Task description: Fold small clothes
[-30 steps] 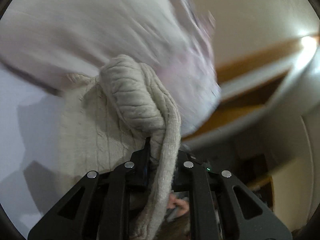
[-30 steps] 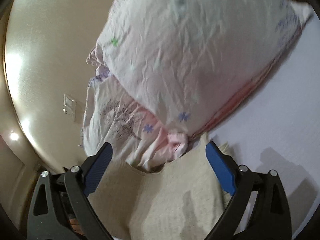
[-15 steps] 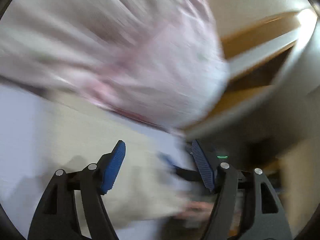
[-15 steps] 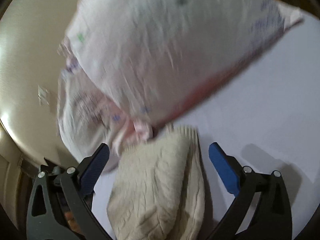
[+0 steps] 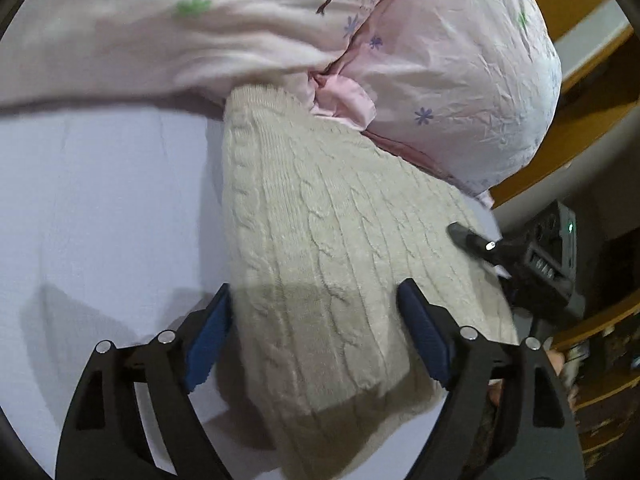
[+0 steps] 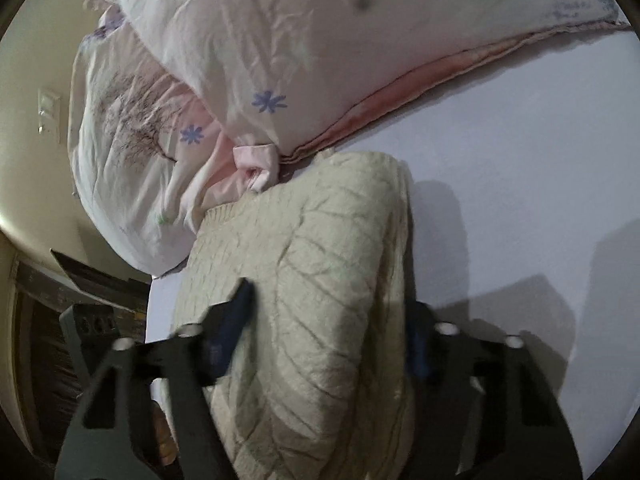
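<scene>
A cream cable-knit sweater (image 5: 320,240) lies folded on the pale lilac bed sheet (image 5: 100,200); it also shows in the right wrist view (image 6: 312,280). My left gripper (image 5: 314,328) is open, its blue-padded fingers spread either side of the sweater's near end, just above it. My right gripper (image 6: 328,320) is open too, its fingers straddling the sweater from the opposite side. The tip of the right gripper (image 5: 472,240) shows over the sweater's far right edge in the left wrist view.
Pink flowered pillows (image 5: 460,80) press against the sweater's far end; they also show in the right wrist view (image 6: 280,40). The wooden bed frame (image 5: 560,140) and dark furniture (image 6: 60,300) lie past the mattress edge. Bare sheet (image 6: 520,160) stretches beside the sweater.
My left gripper let go of the bunched sweater and opened. The sweater now lies flat and folded on the sheet. Both grippers have come down to straddle it.
</scene>
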`<state>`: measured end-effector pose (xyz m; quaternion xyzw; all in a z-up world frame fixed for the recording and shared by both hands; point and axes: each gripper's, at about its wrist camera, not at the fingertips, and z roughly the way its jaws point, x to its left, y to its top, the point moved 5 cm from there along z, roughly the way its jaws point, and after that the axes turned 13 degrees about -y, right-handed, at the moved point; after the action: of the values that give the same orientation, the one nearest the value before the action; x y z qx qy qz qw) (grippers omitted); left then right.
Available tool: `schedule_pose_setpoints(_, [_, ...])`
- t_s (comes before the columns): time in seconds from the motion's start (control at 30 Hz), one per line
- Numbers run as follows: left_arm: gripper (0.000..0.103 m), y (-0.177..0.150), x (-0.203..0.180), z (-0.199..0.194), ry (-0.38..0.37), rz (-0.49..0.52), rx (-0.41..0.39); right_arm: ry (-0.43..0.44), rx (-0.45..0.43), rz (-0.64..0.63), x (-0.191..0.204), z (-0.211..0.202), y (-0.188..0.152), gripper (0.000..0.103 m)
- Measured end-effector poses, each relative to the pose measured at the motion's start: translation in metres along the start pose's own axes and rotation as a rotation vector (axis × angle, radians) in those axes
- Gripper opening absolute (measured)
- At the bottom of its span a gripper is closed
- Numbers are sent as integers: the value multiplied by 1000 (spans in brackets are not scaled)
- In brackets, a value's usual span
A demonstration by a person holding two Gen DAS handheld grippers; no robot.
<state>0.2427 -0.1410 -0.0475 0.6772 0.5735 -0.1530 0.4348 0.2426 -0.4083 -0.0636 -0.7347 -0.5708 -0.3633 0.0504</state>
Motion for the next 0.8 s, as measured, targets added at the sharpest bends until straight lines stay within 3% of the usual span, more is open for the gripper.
schedule_pose_setpoints(0.1, [65,1,-4,2,-6,38,-15,78,-13,28,2,-3,0,38])
schedule_pose_setpoints(0.13, [50,2,-4,-3,-34,40,-7,135,-24,31,6,-6,-1,38])
schedule_pose_setpoints(0.2, [39,2,-5,-24,-100,35,22,233,-24,11,17,-15,-4,36])
schedule_pose_setpoints(0.23, [38,2,-5,-35,-125,39,30,292,-8,-17,31,-15,-9,35])
schedule_pose_setpoints(0.3, [38,1,-6,-72,-96,120,0,333,25,-63,52,-7,-18,35])
schedule_pose_setpoints(0.33, [40,1,-6,-84,-66,152,-11,316,43,-100,68,5,-23,36])
schedule_pose_setpoints(0.37, [42,2,3,-98,14,190,-22,275,52,-126,75,13,-26,42])
schedule_pose_setpoints(0.4, [47,3,8,-103,69,196,-32,210,59,-156,81,23,-28,47])
schedule_pose_setpoints(0.43, [48,4,18,-107,134,191,-42,84,50,-197,83,30,-30,49])
schedule_pose_setpoints(0.47, [49,4,28,-110,192,174,-48,22,24,-207,80,27,-29,53])
schedule_pose_setpoints(0.5, [49,2,33,-114,196,153,-63,1,-12,-205,77,20,-26,55])
schedule_pose_setpoints(0.6, [49,-4,23,-133,199,190,-191,97,-115,-174,67,-15,-20,60])
schedule_pose_setpoints(0.63, [50,-8,12,-136,195,229,-222,145,-111,-188,69,-20,-21,60])
schedule_pose_setpoints(0.7, [55,-17,-8,-133,182,301,-247,150,-62,-238,78,-11,-29,59])
schedule_pose_setpoints(0.73, [57,-22,-19,-129,175,343,-245,130,-32,-270,87,-1,-32,56])
schedule_pose_setpoints(0.77, [58,-27,-26,-126,166,375,-233,66,-7,-316,91,11,-39,33])
schedule_pose_setpoints(0.8, [58,-31,-31,-119,156,401,-204,-12,-27,-351,92,19,-41,18])
